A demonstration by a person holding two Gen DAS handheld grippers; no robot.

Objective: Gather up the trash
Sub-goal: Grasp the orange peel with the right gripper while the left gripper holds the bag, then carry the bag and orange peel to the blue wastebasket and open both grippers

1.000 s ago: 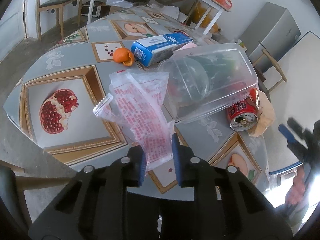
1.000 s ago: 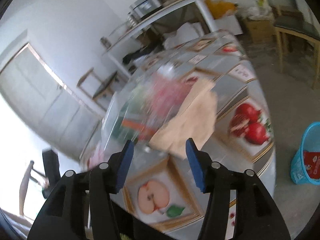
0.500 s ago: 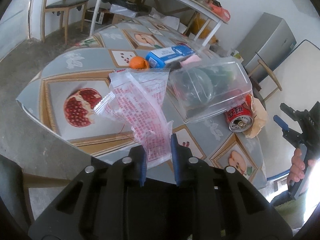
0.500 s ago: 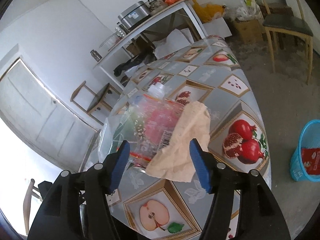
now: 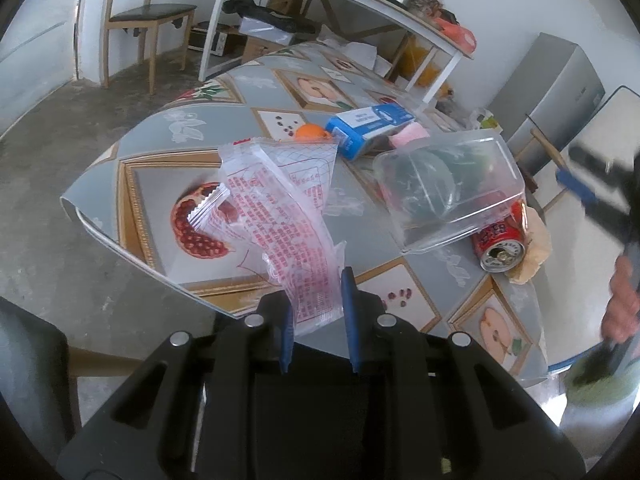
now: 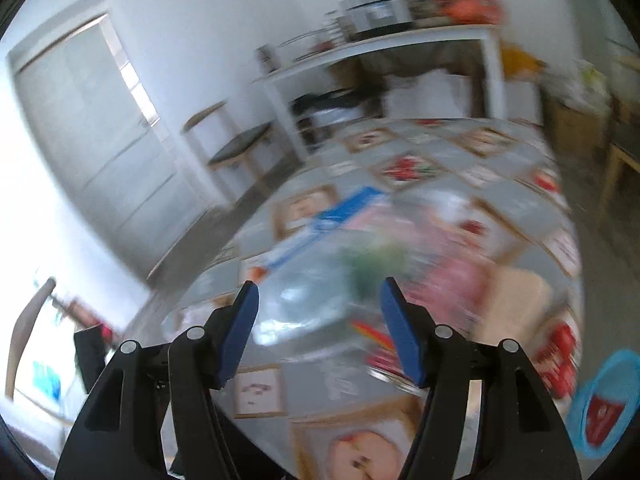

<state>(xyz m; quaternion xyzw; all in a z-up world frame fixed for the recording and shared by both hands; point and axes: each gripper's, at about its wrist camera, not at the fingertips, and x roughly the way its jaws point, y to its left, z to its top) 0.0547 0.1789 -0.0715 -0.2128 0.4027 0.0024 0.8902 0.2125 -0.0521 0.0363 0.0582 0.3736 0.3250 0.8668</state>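
Left gripper pinches the wrapper above the table, right gripper gapes empty, while can, tub, box and peel await collection.

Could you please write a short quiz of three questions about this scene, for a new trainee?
1. True or false: the left gripper holds the clear plastic wrapper printed in red.
2. The red can is: A) upright, B) lying on its side, C) inside the clear plastic container.
3. Fill in: the right gripper has its jaws ____.

Key: 1 true; 2 B; 3 open.
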